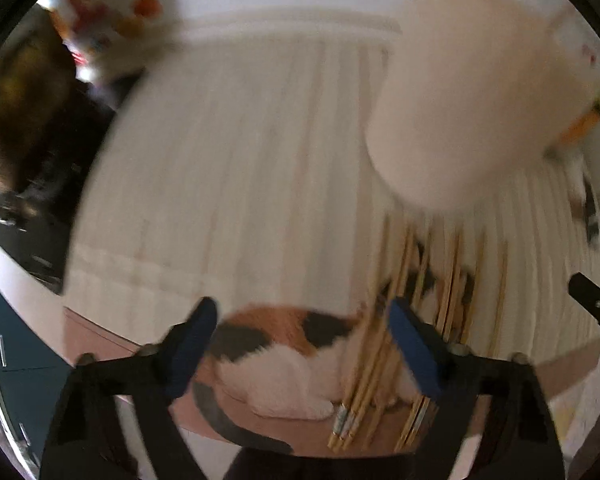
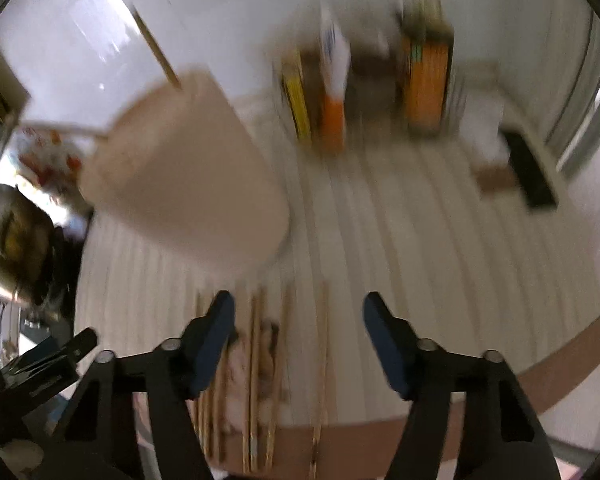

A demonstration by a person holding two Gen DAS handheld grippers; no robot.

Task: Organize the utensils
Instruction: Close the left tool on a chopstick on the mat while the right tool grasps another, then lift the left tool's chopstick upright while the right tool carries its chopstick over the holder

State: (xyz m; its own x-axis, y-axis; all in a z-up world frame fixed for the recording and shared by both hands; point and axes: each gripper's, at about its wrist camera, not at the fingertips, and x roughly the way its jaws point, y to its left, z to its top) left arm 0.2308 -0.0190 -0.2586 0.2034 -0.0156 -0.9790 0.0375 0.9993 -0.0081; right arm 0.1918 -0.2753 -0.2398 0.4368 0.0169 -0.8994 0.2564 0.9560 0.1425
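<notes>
Left gripper (image 1: 300, 344): jaws open, empty
Right gripper (image 2: 298, 344): jaws open, empty
Chopsticks (image 1: 374, 364): scattered on mat (image 1: 236, 168)
Cup (image 1: 460, 96): beyond chopsticks
Boxes (image 2: 426, 84): behind, blurred

cup (image 2: 184, 168): 1 | chopsticks (image 2: 254, 376): several, blurred | placemat (image 2: 420, 240): 1

Several wooden chopsticks (image 1: 384, 340) lay loose, roughly parallel, on the ribbed white mat (image 1: 240, 184), near a pale beige holder cup (image 1: 460, 92).
</notes>
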